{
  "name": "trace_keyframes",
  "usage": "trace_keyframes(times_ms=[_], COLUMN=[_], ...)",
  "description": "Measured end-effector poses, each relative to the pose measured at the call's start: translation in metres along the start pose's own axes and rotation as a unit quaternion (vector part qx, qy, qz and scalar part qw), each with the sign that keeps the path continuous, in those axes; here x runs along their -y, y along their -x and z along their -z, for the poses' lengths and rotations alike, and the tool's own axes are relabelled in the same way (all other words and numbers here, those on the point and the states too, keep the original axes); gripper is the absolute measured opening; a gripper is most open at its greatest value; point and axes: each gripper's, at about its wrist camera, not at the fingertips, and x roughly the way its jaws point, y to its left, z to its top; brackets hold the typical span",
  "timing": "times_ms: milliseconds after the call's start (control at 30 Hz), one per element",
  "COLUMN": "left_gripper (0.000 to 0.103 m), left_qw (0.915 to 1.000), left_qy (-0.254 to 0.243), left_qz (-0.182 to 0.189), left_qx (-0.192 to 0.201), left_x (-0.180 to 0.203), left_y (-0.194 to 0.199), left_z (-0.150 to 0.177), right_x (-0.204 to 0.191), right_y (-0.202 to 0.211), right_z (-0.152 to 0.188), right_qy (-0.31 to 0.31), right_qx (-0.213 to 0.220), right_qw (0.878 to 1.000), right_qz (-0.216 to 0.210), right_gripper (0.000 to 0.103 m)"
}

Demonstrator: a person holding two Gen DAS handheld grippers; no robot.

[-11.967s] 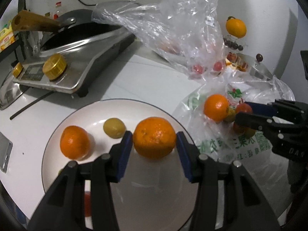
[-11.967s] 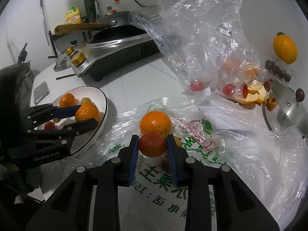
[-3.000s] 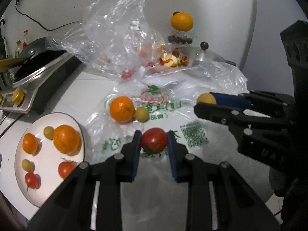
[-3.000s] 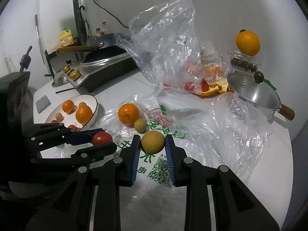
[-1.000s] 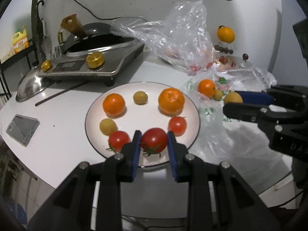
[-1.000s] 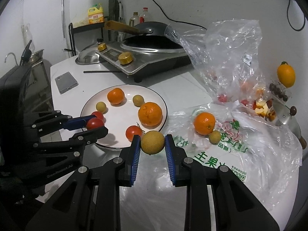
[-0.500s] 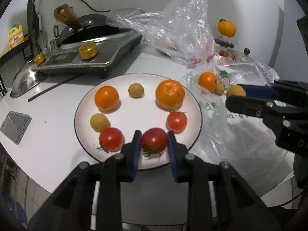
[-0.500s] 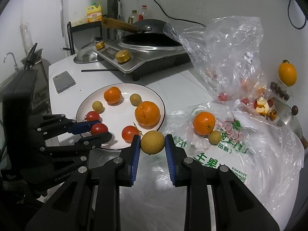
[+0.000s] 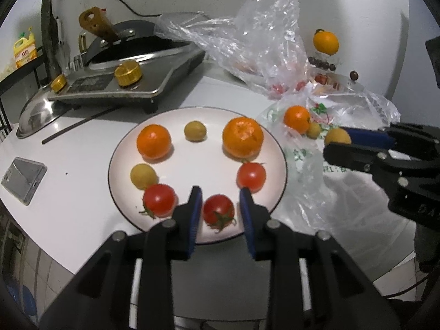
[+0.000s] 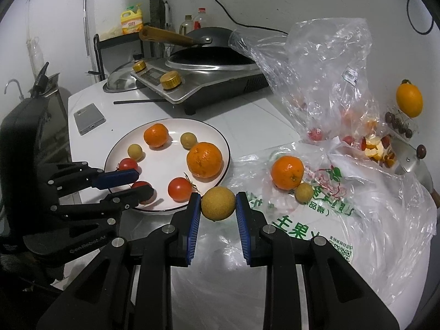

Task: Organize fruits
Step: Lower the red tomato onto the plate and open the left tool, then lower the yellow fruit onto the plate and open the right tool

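The left gripper (image 9: 219,210) sits at the bottom middle of its view with its fingers apart. The right gripper (image 10: 217,209) is squeezed closed at the bottom middle of its view.

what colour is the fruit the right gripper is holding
Yellow-brown, a dull tan: the fruit in the right gripper shows best in the right wrist view.

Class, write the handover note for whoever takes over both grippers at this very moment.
Left gripper: open, fingers either side of a tomato resting on the plate.
Right gripper: shut on a yellow-brown fruit, beside the plate's near edge.
Done: seven fruits on the plate.
Left: plate the held fruit, then the orange and small yellow fruit on the printed bag.
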Motion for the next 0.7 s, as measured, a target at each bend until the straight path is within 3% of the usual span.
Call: trace_keyframes(times_ms=[533,600,700], left_gripper=[0.035,0.037,0.047], left_qw=[0.9992,0.9989,0.9984], left_qy=[0.015,0.019,0.026], left_qz=[-0.016,-0.018,-0.022], left_qx=[0.034,0.038,0.044], left_x=[-0.018,-0.021,-0.031], left_y=[0.027,0.029,0.034], left_z=[-0.002,-0.002,-0.001], right_x=[-0.013,-0.016,-0.023], right_y=[-0.004,-0.006,-0.01], right_z=[-0.005,-0.007,-0.011], right_qy=[0.016,0.018,0.024], right_qx=[-0.002,-0.002,-0.003], right_qw=[1.0,1.0,1.0], right_qz=[-0.007,-0.008,-0.011], right_gripper=[0.028,0.028,0.028])
